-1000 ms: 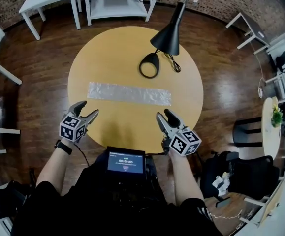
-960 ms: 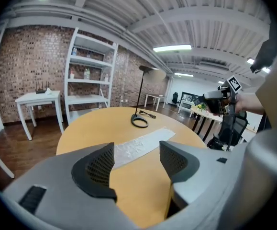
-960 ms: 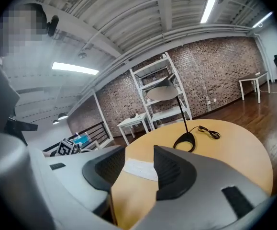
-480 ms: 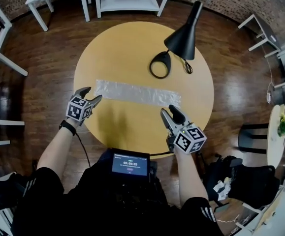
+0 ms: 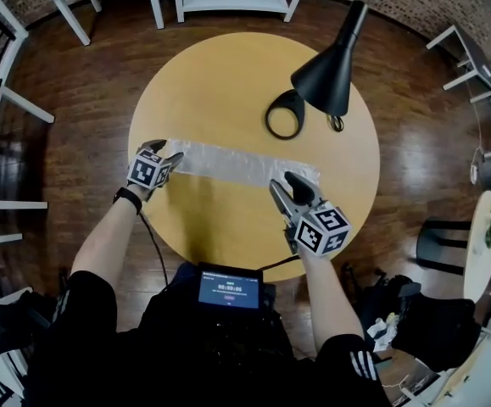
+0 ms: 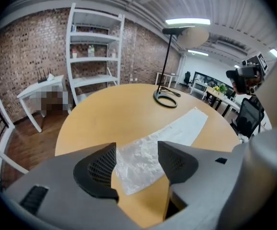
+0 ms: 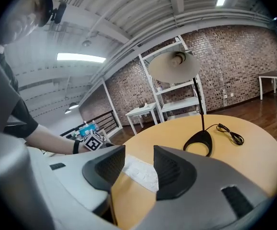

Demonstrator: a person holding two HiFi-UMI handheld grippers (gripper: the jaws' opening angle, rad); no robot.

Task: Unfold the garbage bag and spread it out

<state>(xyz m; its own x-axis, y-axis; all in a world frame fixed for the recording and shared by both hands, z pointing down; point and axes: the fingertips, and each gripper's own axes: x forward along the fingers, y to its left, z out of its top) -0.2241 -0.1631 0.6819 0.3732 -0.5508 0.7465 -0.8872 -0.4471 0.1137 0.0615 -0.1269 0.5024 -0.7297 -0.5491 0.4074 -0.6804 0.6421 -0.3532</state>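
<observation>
1. Left tongs (image 6: 136, 151) stand about half open and have just closed a little. They straddle the crinkled left end of the translucent white plastic garbage bag (image 5: 245, 164), with the pads not yet pressing it. The right tongs (image 7: 139, 152) stand narrower apart and empty, just by the bag's right end.
2. That bag lies flat as a long folded strip across the middle of the round yellow wooden counter (image 5: 228, 83).
3. The step in hand looks like taking both ends. It would go best by nipping only the top layer at each end, low against the counter, and then drawing the fold over gently so the thin film does not bunch or slide.
4. I cannot tell how many folds there are or which edge opens. In the head view the left tongs cover the strip's left end.
</observation>
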